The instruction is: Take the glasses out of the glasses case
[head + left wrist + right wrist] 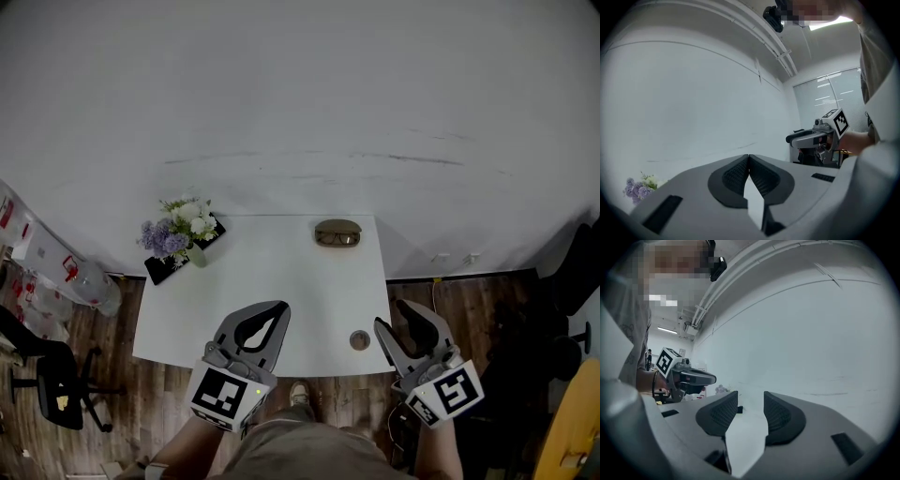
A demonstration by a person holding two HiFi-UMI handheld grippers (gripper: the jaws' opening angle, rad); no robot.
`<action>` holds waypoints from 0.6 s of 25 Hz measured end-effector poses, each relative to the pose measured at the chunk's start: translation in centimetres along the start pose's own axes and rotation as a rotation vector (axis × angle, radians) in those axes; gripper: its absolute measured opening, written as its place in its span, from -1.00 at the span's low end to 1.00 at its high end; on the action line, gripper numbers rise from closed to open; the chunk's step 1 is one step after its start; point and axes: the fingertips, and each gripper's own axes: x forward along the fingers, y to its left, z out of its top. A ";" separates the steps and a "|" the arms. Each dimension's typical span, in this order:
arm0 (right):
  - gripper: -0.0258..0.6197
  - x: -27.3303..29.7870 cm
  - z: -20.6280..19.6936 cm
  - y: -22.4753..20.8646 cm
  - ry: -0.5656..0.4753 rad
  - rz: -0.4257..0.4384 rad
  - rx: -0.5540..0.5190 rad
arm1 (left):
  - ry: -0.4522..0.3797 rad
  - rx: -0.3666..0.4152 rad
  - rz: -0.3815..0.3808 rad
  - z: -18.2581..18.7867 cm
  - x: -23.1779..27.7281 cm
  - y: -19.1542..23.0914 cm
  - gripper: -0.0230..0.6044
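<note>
Left gripper jaws clenched tip-to-tip, empty; right gripper jaws released, nothing between. Both sit at the near edge of the surface, small round disc just ahead of the right jaws. Glasses case is well ahead by the far edge and looks open w/ glasses inside: light, hard shell prob slides, frames fragile, so pin shell and lift by bridge; bare room between, flowers far-left, wall behind.

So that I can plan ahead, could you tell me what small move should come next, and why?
Probably reach the right gripper forward toward the glasses case: its jaws stand apart and empty, and the case lies at the table's far edge, the gripper at the near one.
</note>
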 end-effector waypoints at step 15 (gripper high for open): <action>-0.38 5.3 -3.0 -4.8 0.090 0.063 0.026 | 0.073 -0.015 0.041 -2.7 4.9 3.0 -0.87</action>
